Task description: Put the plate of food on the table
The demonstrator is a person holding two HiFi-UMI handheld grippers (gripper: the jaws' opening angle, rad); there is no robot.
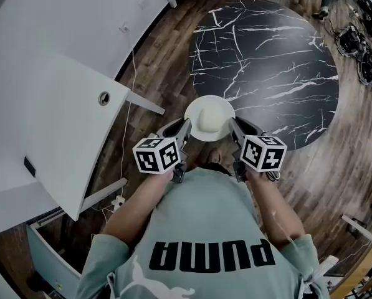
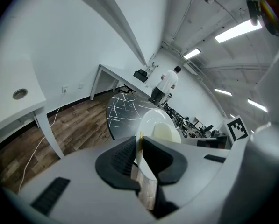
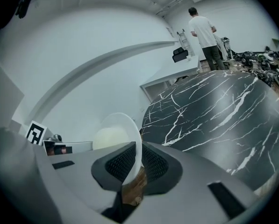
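Mid-carry, pinching the plate of food (image 1: 205, 99) by its rim at 9 o'clock in the left gripper (image 1: 187, 128) and at 3 o'clock in the right gripper (image 1: 232, 126), aloft just short of the table (image 1: 267, 55) at 12 o'clock; next, likely easing forward, lowering level, then unclamping.

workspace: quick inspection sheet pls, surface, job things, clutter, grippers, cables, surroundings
surface: round black marble table, nothing seen on it
job's things: plate with pale food, carried over the floor at the table's edge, not yet set down
clutter: nothing seen
grippers: left gripper and right gripper each shut on the plate's rim, opposite sides
cables: white cable on floor by desk; tangle beyond table
surroundings: person standing far off
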